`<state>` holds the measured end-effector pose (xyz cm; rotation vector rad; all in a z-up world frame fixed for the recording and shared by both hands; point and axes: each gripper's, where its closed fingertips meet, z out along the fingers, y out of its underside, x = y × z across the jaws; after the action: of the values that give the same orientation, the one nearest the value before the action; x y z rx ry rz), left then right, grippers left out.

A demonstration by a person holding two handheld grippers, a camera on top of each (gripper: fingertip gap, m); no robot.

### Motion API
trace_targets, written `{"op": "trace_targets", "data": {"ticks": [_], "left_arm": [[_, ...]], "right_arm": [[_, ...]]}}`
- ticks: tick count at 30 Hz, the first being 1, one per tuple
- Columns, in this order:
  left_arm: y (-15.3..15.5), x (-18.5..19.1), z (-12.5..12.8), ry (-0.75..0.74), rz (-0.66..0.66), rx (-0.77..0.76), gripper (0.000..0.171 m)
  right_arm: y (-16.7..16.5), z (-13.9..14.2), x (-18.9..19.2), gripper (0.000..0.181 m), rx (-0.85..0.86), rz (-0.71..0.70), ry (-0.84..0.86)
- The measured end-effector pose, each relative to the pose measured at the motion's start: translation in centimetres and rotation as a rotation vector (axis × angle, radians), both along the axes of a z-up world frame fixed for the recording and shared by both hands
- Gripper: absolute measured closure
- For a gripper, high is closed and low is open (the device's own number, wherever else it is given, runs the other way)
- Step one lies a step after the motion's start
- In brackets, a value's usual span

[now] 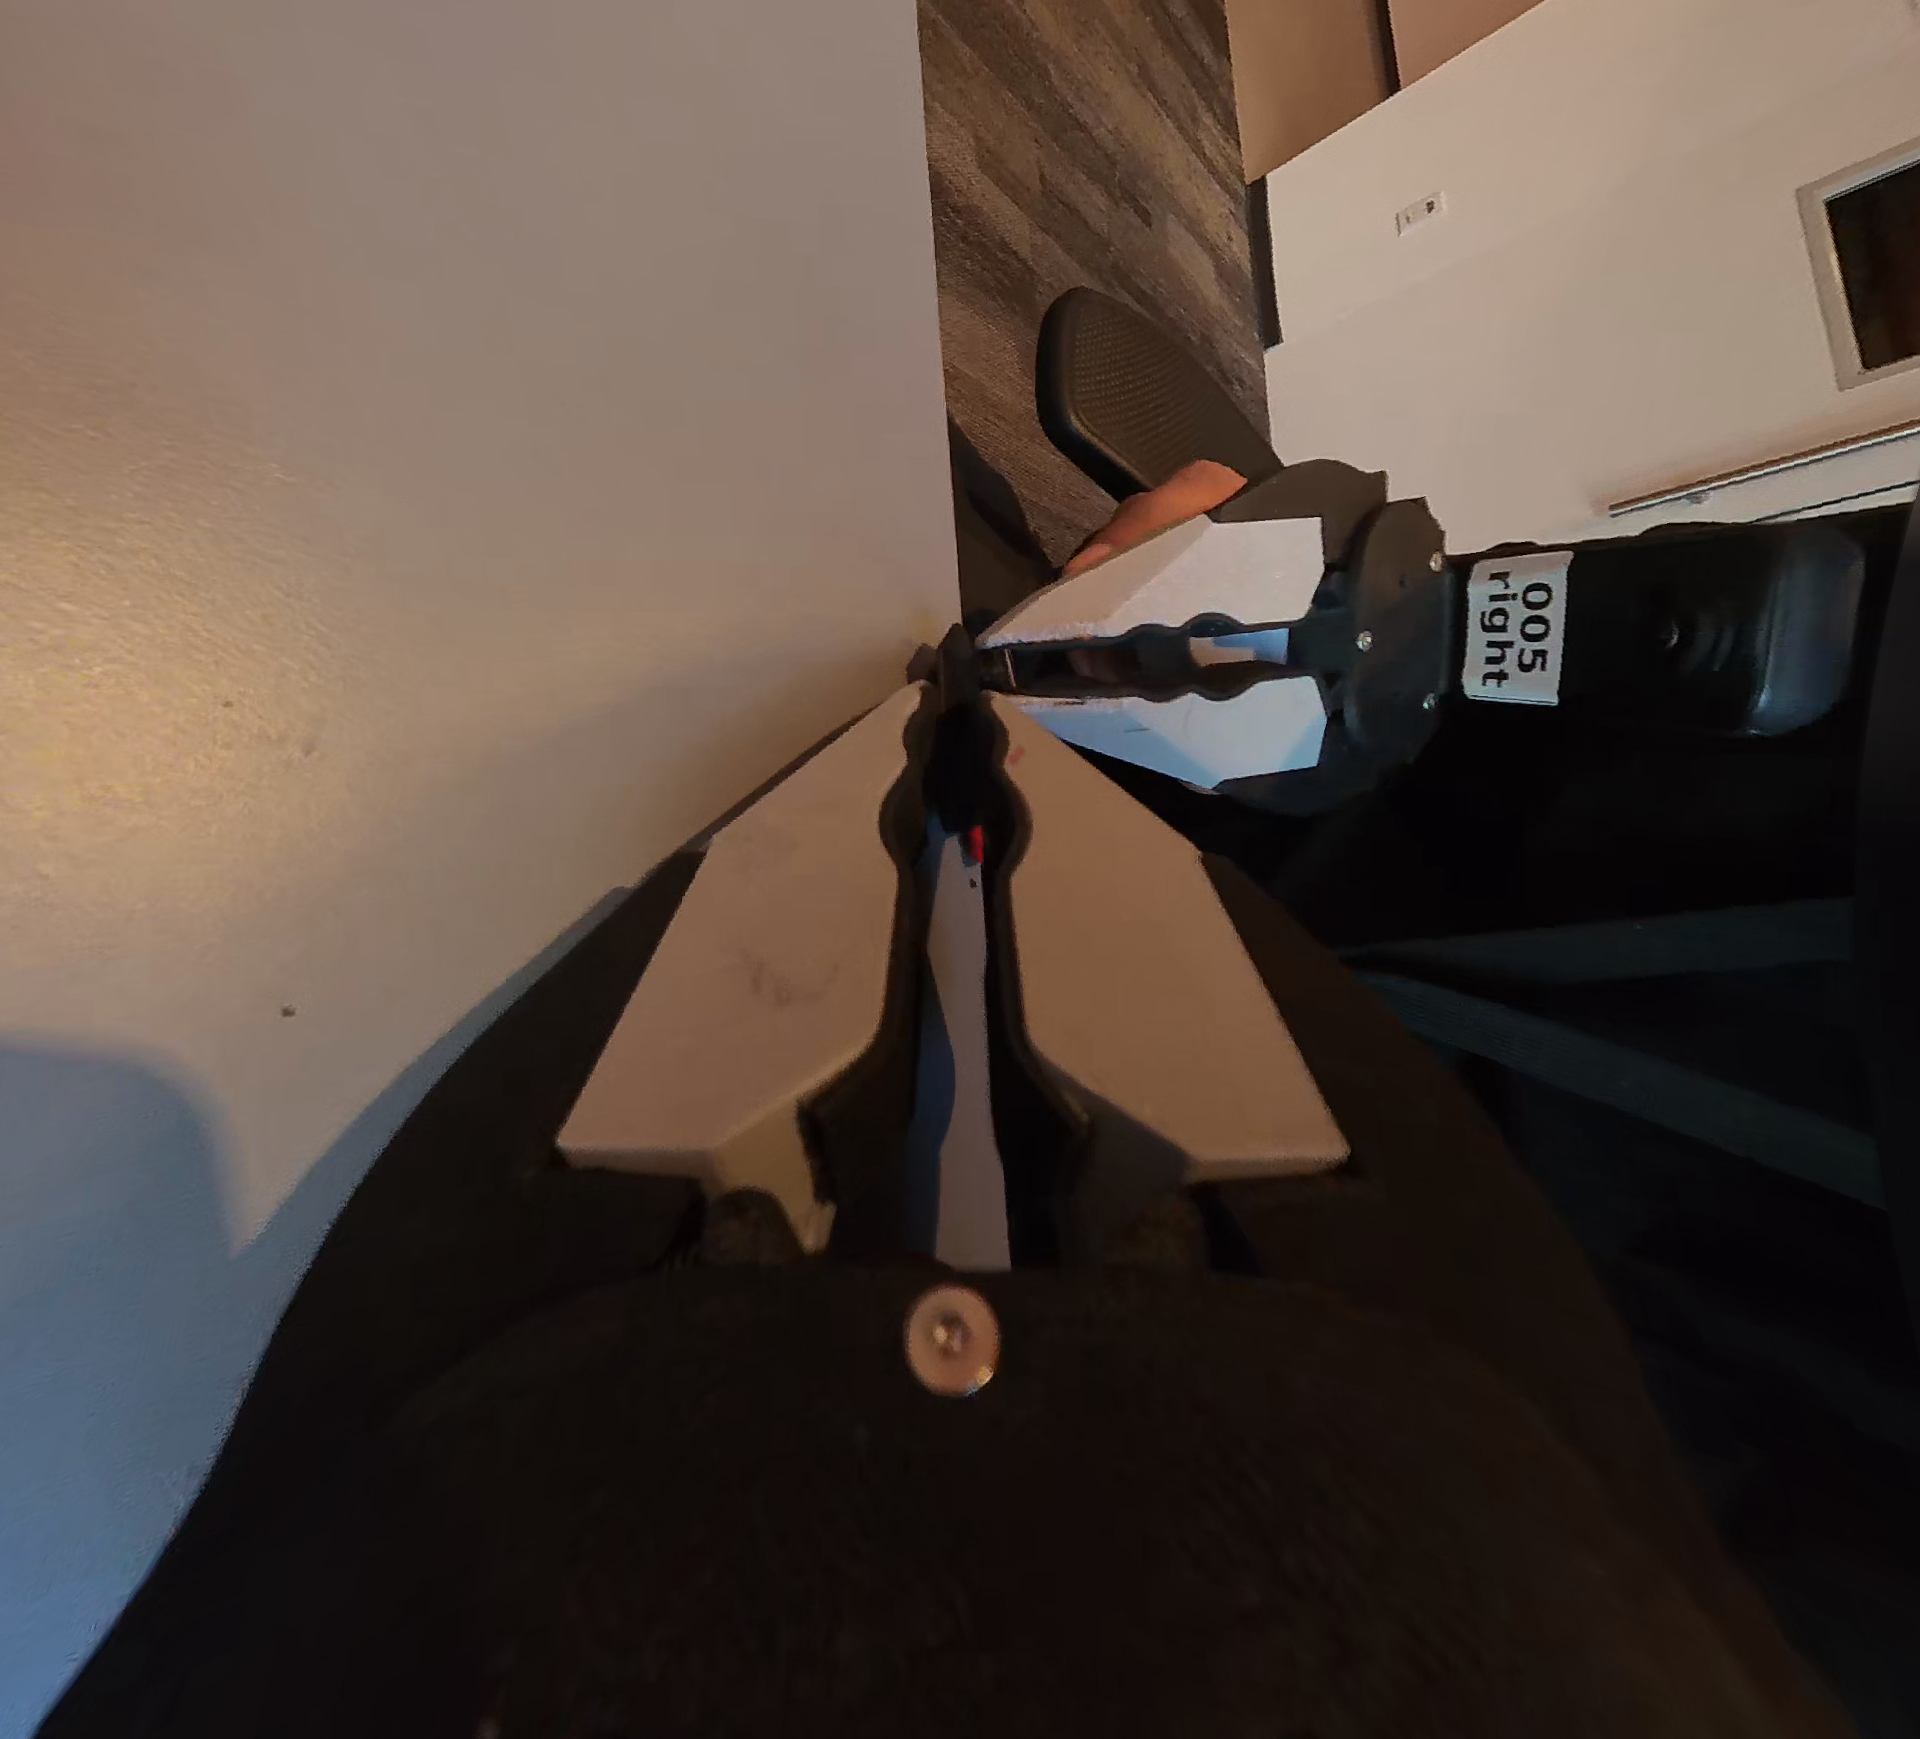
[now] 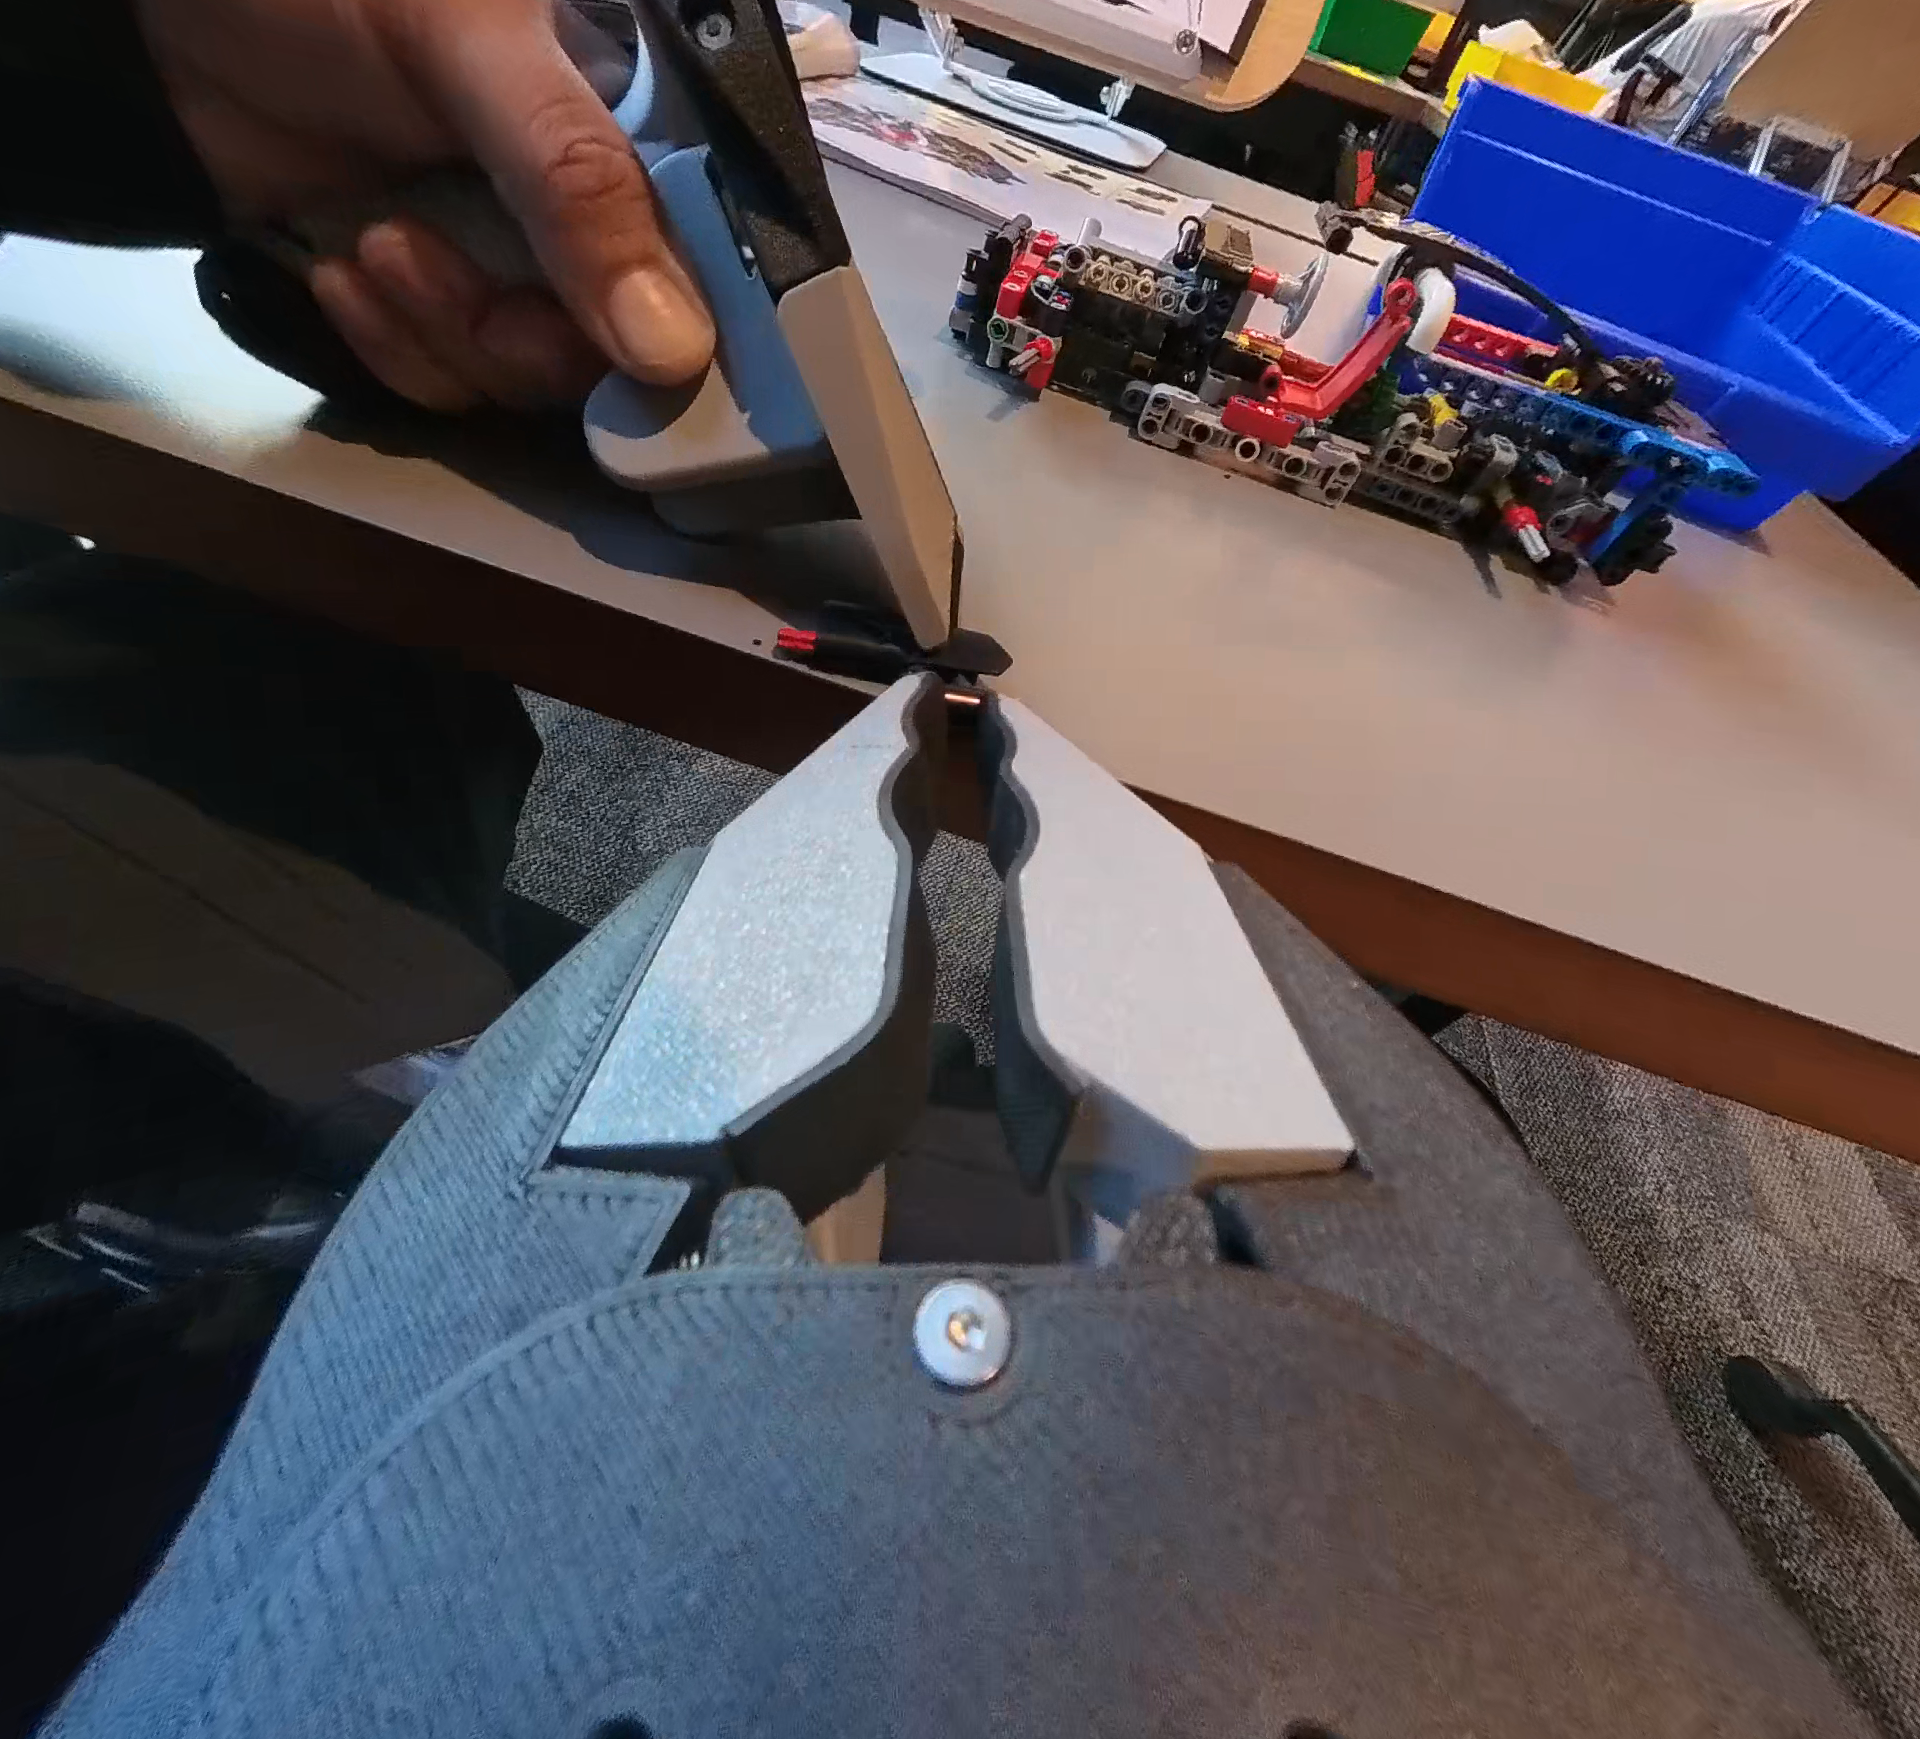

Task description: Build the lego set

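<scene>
Office workroom: grey carpet-tile floor (image 1: 1081, 131), black mesh office chair (image 1: 1143, 390), blue plastic parts bins (image 2: 1662, 235) on pale laminate table (image 2: 1247, 650).

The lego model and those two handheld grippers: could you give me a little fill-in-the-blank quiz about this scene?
1. The half-built lego model stands on the ____.
2. The bins behind the model are ____ in colour.
3. The left gripper and right gripper meet at a small ____ piece near the table edge.
4. A bare ____ grips the left gripper's handle.

Missing words: table; blue; black; hand
</scene>
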<state>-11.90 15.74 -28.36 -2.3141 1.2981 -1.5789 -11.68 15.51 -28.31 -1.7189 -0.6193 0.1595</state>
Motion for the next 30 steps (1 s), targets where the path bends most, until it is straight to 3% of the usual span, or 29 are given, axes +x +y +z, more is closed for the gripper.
{"op": "trace_targets", "data": {"ticks": [30], "left_arm": [[0.36,0.04,0.14,-0.007,0.016,-0.023,0.17]], "right_arm": [[0.16,-0.13,-0.16,0.177,0.036,-0.023,-0.068]]}}
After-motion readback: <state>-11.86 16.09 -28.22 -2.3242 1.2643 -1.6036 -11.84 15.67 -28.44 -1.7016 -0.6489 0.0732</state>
